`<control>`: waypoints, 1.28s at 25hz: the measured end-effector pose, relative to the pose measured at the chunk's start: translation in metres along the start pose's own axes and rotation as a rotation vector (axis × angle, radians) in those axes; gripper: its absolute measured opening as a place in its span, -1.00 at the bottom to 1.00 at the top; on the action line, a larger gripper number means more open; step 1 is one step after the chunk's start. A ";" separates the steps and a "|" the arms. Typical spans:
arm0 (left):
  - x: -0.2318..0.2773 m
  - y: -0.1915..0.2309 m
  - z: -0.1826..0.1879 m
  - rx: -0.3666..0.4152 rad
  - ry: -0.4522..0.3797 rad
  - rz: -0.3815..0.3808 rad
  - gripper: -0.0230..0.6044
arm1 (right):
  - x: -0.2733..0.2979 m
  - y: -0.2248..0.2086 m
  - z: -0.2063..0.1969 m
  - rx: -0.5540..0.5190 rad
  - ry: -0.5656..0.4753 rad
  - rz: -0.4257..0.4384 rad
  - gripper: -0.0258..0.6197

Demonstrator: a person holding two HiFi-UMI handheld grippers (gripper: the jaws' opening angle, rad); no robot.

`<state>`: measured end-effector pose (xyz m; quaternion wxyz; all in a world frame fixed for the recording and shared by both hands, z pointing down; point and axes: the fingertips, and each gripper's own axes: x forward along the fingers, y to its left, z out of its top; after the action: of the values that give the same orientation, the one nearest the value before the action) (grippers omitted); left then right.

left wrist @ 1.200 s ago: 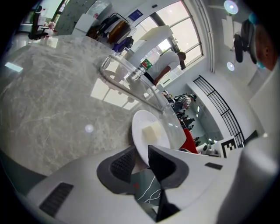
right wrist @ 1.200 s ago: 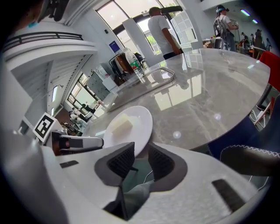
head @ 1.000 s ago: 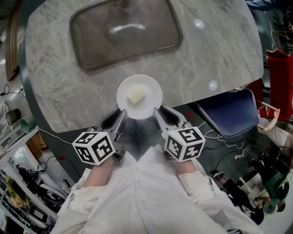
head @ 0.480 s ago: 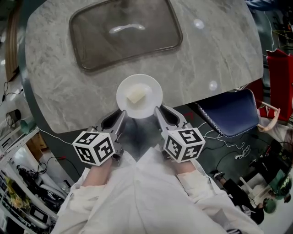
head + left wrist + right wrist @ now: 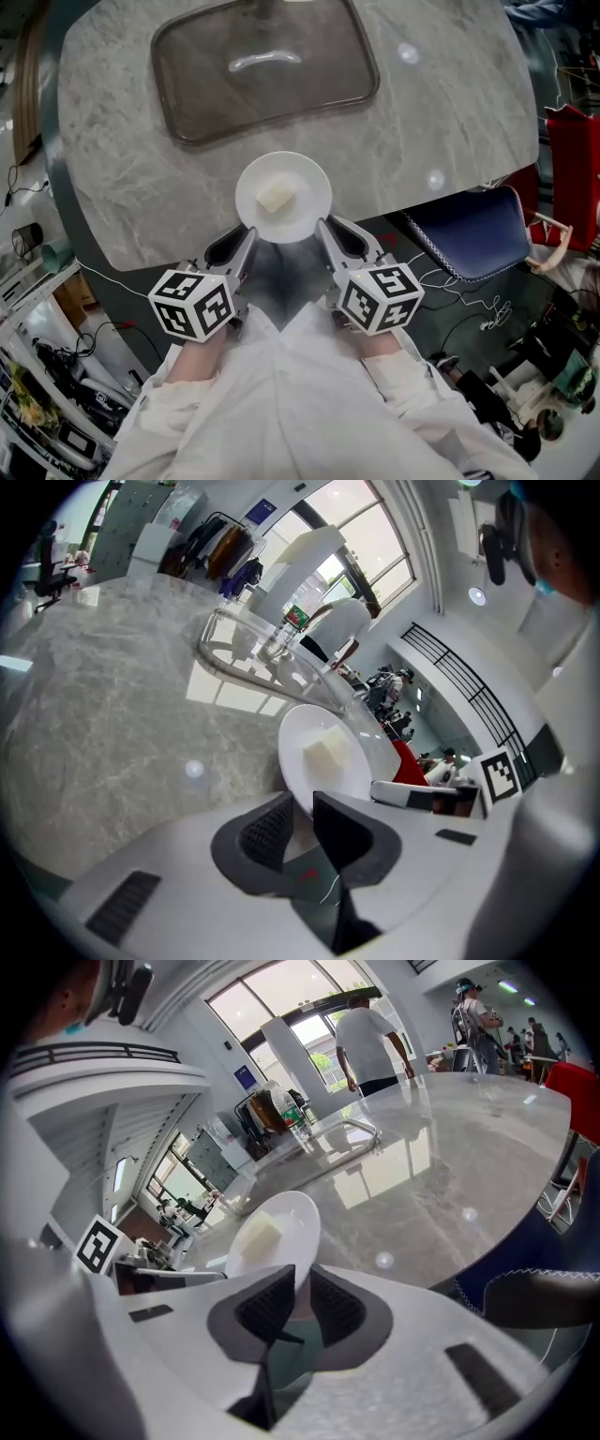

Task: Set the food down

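Right tongs [image 5: 302, 1283] have just been closing their jaws and now grip the plate [image 5: 309, 214] rim; plate hasn't shifted.
Left tongs [image 5: 302, 808] clamp the same near rim. Food cube [image 5: 274, 196] sits on the plate, just ahead of both tips. Plate overhangs the table [image 5: 450, 122] edge, with open marble ahead up to the glass tray [image 5: 267, 70]. Can't tell if the plate touches the table.

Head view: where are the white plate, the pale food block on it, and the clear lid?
white plate [image 5: 310, 201], head view, bare right side.
pale food block [image 5: 275, 196], head view, top face.
clear lid [image 5: 265, 62], head view, its handle.
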<state>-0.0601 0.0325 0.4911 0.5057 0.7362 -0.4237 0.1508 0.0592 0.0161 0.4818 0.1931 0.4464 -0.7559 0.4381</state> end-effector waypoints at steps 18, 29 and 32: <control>-0.031 0.005 0.055 0.105 -0.055 -0.049 -0.72 | 0.003 0.045 0.052 -0.035 -0.107 0.014 -0.83; -0.033 -0.002 0.075 0.166 -0.066 -0.083 -0.72 | -0.003 0.050 0.074 -0.039 -0.170 -0.012 -0.83; -0.030 -0.003 0.080 0.170 -0.067 -0.080 -0.72 | -0.002 0.049 0.080 -0.030 -0.181 -0.011 -0.84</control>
<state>-0.0923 -0.0232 0.4345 0.4328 0.7975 -0.3961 0.1410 0.0271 -0.0386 0.4132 0.1330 0.4854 -0.7743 0.3837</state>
